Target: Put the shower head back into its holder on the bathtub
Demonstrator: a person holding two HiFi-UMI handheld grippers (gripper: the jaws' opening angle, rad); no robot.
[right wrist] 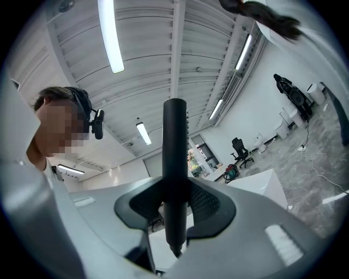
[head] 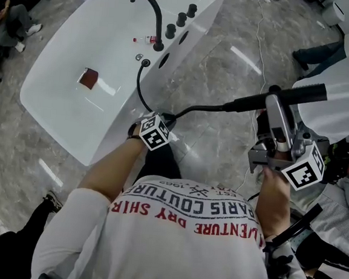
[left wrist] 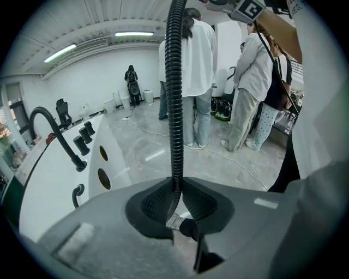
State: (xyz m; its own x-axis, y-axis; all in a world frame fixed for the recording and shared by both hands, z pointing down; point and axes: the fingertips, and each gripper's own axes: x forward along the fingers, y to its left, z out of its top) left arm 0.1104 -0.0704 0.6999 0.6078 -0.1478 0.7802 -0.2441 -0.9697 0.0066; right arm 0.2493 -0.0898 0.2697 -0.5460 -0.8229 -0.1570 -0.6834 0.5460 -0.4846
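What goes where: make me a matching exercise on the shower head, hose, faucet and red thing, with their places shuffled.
Things:
1. shower head
2. hose
3. faucet
4. red thing

Places:
A. lying inside the tub
B. clamped in the right gripper
C. standing on the tub's rim
D. clamped in the left gripper

Pairs: 1-B, 2-D, 3-C, 4-A.
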